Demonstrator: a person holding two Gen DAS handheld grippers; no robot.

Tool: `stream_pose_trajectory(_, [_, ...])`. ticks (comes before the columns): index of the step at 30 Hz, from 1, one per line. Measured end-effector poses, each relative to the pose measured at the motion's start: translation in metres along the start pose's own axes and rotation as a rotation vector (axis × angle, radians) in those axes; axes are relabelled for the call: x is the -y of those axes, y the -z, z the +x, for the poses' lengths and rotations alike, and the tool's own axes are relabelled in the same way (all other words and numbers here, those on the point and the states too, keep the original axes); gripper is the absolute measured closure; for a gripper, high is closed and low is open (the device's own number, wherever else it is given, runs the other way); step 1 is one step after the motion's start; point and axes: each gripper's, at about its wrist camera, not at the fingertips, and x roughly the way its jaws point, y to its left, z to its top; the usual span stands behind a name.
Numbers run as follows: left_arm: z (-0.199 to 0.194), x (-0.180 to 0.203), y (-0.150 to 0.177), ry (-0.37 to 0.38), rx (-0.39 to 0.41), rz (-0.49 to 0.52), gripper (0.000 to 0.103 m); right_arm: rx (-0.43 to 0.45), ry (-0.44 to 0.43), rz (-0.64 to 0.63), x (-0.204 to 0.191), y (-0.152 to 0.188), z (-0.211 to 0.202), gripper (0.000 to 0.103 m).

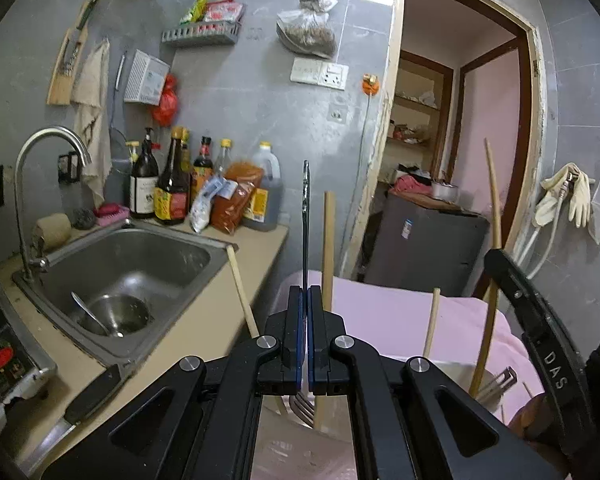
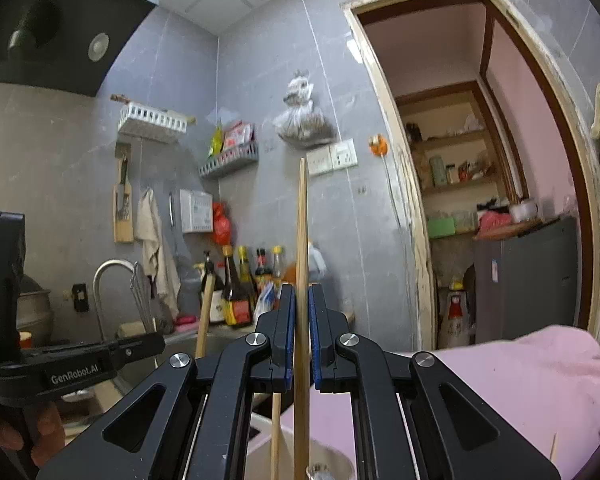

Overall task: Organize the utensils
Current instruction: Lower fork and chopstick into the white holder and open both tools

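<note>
My left gripper (image 1: 304, 300) is shut on a metal fork (image 1: 306, 208), held upright with its handle up and its tines (image 1: 302, 408) below the jaws. Several wooden chopsticks (image 1: 328, 248) stand around it in a holder below, mostly hidden. My right gripper (image 2: 301, 300) has its jaws narrowly apart around an upright wooden chopstick (image 2: 301, 240); contact with the pads is unclear. A second chopstick (image 2: 276, 432) and the rim of a pale holder (image 2: 332, 460) show beneath it. The right gripper's body (image 1: 540, 320) shows at right in the left wrist view.
A steel sink (image 1: 132, 272) with a bowl and spoon lies left, with faucet (image 1: 40, 184) and sauce bottles (image 1: 172, 188) behind. A knife (image 1: 88, 396) lies on the counter edge. A pink cloth (image 1: 400, 320) covers the surface ahead. A doorway (image 1: 460, 120) opens right.
</note>
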Motion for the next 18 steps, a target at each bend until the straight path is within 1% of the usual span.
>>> stream_pose_trajectory(7, [0.004,0.0,0.005,0.045,-0.053,-0.027,0.103,-0.097,-0.009,0.02,0.004,0.006,-0.001,0.097])
stream_pose_trajectory(12, [0.004,-0.001,0.008,0.076,-0.079,-0.054,0.102,-0.146,-0.021,0.025,0.005,0.009,-0.005,0.097])
stream_pose_trajectory(15, [0.002,-0.002,0.008,0.098,-0.087,-0.069,0.1,-0.166,-0.028,0.023,0.005,0.01,-0.008,0.097])
stream_pose_trajectory(18, [-0.005,0.0,0.005,0.108,-0.068,-0.078,0.094,-0.179,-0.035,0.024,0.005,0.009,-0.011,0.097])
